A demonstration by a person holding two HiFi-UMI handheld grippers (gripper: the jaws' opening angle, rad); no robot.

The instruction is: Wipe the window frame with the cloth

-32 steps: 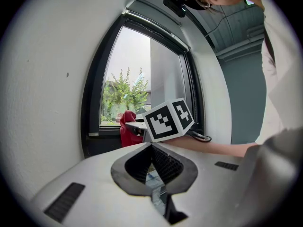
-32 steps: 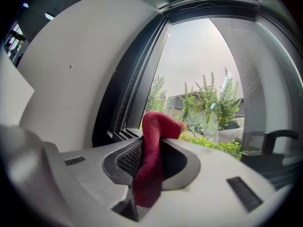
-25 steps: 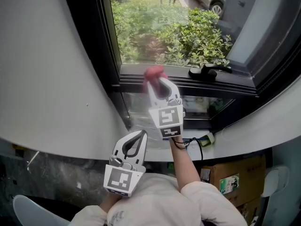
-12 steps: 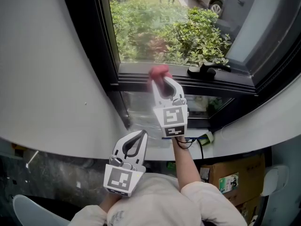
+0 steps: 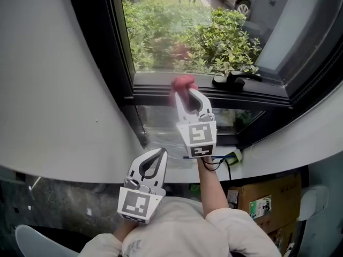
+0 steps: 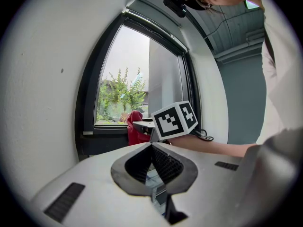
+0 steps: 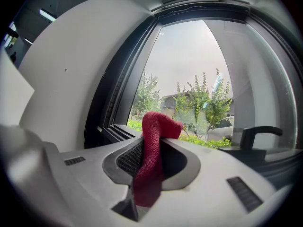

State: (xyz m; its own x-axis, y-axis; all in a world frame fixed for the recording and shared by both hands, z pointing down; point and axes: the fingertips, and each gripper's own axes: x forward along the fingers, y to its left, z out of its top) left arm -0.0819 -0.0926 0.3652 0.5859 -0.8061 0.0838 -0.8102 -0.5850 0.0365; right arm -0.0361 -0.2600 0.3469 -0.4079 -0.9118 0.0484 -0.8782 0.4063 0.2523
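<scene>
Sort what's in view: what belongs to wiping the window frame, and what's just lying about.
For the job:
red cloth, pinched in the right gripper
dark window frame

Just there:
left gripper, shut and empty, held back
window handle
cardboard box

Cloth (image 7: 152, 145) is deep red with a coarse weave. Window frame (image 5: 153, 93) is black, wall (image 5: 53, 79) plain white. Left tool (image 5: 159, 153) and right tool (image 5: 186, 91) are pale grey, each with black-and-white square markers. Shrubs (image 5: 225, 42) are green.
</scene>
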